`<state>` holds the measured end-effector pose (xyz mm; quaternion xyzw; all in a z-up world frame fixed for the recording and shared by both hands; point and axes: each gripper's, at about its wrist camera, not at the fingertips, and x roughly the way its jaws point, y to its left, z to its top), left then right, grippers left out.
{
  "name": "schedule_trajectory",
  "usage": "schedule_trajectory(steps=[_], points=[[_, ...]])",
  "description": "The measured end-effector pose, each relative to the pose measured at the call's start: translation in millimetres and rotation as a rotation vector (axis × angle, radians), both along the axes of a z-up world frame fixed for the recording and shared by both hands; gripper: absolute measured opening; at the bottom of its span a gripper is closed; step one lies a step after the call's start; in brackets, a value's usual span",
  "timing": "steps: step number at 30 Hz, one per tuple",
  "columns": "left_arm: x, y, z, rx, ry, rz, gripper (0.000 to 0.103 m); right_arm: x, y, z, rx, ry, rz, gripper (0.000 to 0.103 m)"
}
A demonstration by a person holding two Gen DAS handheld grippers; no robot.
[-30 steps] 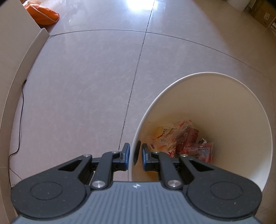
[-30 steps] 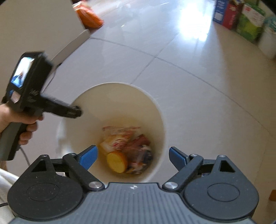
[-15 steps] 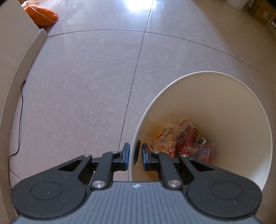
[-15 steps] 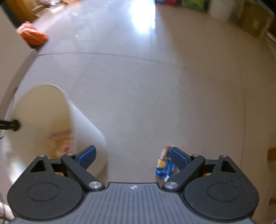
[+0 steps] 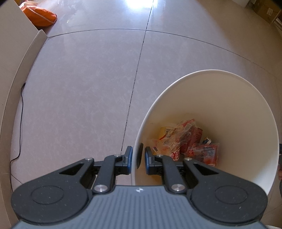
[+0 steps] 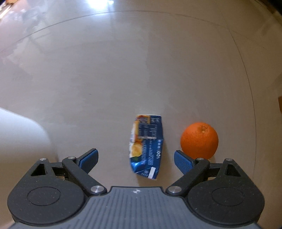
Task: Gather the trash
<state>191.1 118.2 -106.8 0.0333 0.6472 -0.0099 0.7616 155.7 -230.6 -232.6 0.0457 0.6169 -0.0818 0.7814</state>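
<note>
Trash lies in two places: some already in a white bin [image 5: 246, 98], and a crushed blue carton [image 6: 146, 146] on the floor [image 6: 123, 70]. The left gripper [image 5: 138, 156] is clamped on the near rim of the bin, one blue pad outside the wall and the other inside, with the thin wall pinched between them. Just beyond the inner pad, at the bottom of the bin, sits a heap of wrappers [image 5: 183, 141]: clear and red packets, a yellow one behind them, and a red packet toward the right wall. On the floor left of the bin, a thin black cable [image 5: 21, 112] runs along a pale panel [image 5: 10, 52], and well beyond the bin, by that panel's far end, lies an orange bag [image 5: 39, 15].

The right gripper [image 6: 135, 160] is spread wide and holds nothing. The carton lies flat between its two blue pads, touching neither. Just right of the carton, behind the right pad, rests an orange [image 6: 199, 141]. A blurred white shape at the left edge of this view may be the bin; it cannot be told for certain.
</note>
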Motion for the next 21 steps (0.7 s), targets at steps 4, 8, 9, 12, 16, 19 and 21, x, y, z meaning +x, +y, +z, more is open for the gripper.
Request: schedule_trajectory(steps=[4, 8, 9, 12, 16, 19, 21], points=[[0, -2, 0, 0.01, 0.0, -0.005, 0.011, 3, 0, -28, 0.002, 0.014, -0.036, 0.095], [0, -3, -1, 0.011, 0.0, -0.003, 0.011, 6, 2, -45, -0.005, 0.023, -0.046, 0.095], [0, -3, -1, 0.012, 0.0, -0.004, 0.011, 7, 3, -49, -0.01, 0.026, -0.047, 0.095], [-1, -3, -1, 0.016, -0.002, -0.009, 0.011, 9, 4, -61, -0.018, 0.033, -0.054, 0.095], [-1, -5, -1, 0.02, -0.003, -0.013, 0.011, 8, 4, -68, -0.028, 0.042, -0.064, 0.091], [-1, -4, -1, 0.018, -0.003, -0.012, 0.011, 9, 6, -75, -0.043, 0.047, -0.063, 0.085], [-1, -4, -1, 0.016, -0.003, -0.01, 0.011, 9, 7, -79, -0.055, 0.051, -0.061, 0.08]])
